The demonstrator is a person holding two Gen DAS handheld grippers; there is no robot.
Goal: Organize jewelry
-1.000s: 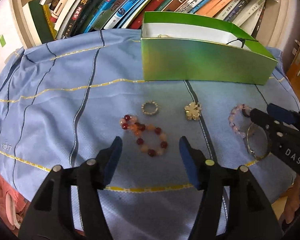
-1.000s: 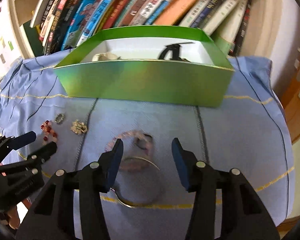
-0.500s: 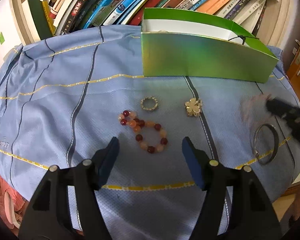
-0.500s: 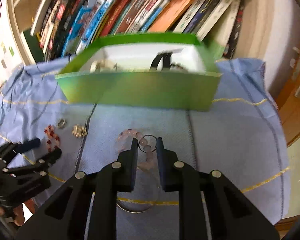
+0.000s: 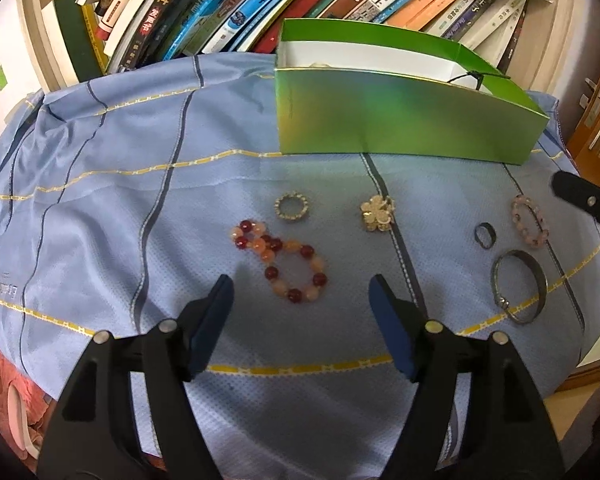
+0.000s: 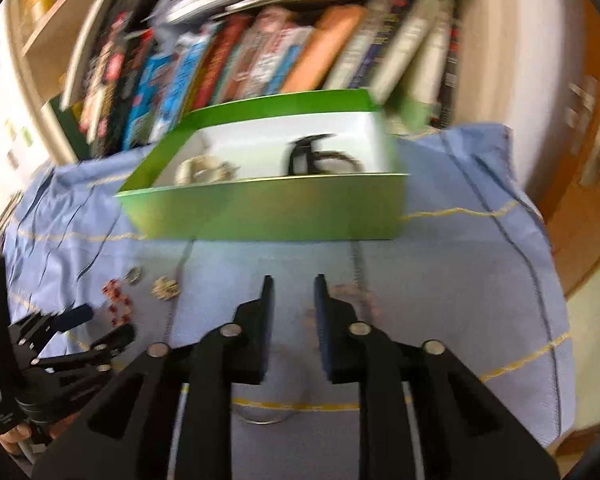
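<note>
One green glossy cardboard box [image 6: 260, 208], white inside: pale beaded piece, black item. Round-bead red bracelet [image 5: 284, 264] on blue cloth [image 5: 100, 200] between your left gripper [image 5: 300, 308] spread jaws. Right gripper [image 6: 292, 292] narrowly apart, reopening, empty.

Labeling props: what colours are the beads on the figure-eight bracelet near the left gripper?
Dark red and pale peach-pink beads, alternating; clearest in the left wrist view.

Glossy green box [image 5: 400, 120]; woven blue cloth [image 5: 120, 208]; metal bangle [image 5: 520, 286].
</note>
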